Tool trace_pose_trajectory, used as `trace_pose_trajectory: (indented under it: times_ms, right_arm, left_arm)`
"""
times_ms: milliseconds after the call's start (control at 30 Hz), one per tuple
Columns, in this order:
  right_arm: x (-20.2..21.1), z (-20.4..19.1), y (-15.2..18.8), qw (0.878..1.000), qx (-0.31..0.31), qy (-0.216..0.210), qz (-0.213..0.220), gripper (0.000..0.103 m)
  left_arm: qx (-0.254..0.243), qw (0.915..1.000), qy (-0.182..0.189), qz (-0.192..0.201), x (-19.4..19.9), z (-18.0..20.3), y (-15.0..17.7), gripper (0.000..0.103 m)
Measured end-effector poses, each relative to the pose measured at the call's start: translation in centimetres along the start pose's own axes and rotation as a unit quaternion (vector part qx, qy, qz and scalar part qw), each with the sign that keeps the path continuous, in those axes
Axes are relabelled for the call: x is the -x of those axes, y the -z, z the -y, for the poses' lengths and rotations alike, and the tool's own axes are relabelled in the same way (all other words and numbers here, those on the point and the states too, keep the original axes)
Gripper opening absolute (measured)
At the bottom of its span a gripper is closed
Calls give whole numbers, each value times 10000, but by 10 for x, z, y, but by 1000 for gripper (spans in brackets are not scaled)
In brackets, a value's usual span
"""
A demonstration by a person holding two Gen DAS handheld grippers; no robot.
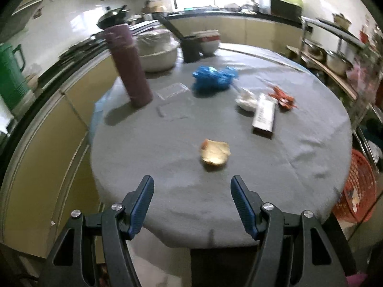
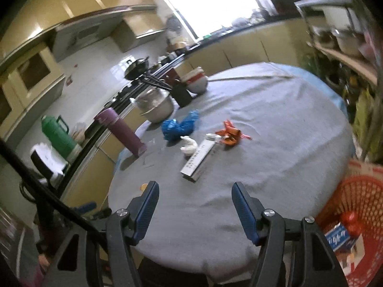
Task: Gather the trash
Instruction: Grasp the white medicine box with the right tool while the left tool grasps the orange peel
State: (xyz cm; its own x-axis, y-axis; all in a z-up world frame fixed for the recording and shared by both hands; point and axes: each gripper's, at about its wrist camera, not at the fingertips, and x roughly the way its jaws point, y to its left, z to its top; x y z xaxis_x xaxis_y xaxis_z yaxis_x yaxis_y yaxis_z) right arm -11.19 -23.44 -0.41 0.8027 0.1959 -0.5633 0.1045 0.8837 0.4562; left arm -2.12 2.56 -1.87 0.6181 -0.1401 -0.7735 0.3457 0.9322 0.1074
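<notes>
Trash lies on a round table with a grey cloth (image 1: 167, 172). A yellowish peel (image 1: 215, 152) lies just ahead of my open, empty left gripper (image 1: 192, 181). Farther off are a flat white box (image 1: 264, 116), a white crumpled tissue (image 1: 245, 100), a red wrapper (image 1: 282, 98), a blue crumpled bag (image 1: 213, 77) and clear plastic wrap (image 1: 173, 100). My right gripper (image 2: 195, 187) is open and empty over the near table edge, facing the box (image 2: 199, 159), tissue (image 2: 189, 146), red wrapper (image 2: 231, 134) and blue bag (image 2: 179, 125). A red basket (image 2: 359, 215) at the right holds some trash.
A purple flask (image 1: 130, 64) stands at the table's left. A covered white bowl (image 1: 155, 50), a dark utensil holder (image 1: 190, 47) and stacked bowls (image 1: 209, 40) stand at the far edge. Kitchen counters surround the table; a shelf with pots (image 1: 335, 57) is at the right.
</notes>
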Motion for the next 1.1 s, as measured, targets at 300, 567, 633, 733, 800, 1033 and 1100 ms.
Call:
trace_pose_trajectory:
  times_ms: [300,567,633,733,800,1033,1100]
  right_arm:
    - [-20,-4,10,9991,52,139,-402,66]
    - [-78,4,7,9929,-367,266,-1097,66]
    - [-102,6,1,9895,-522,320,-1310,66]
    - [-137,0,-10,9854,-540,517,-1532,66]
    - [-160,-5,-19,9820,-595,688,-1656,66]
    - [-234,-23,-42,9656,-521,1586,-1991,66]
    - [-248,-25,-42,9605,-433,1833,-2050,66]
  left_arm:
    - [565,9981,41,-255,-22,-36,8,68]
    - [738,9953,360,-508,-45,-40,6,68]
    - [748,9948,437,-540,-50,-37,3,68]
    - [748,9937,560,-622,-57,-34,0,68]
    - [741,9931,618,-659,-61,-32,0,68]
    - [816,9902,805,-799,-67,-29,-2,68]
    - [792,9903,820,-798,-69,-28,-4,68]
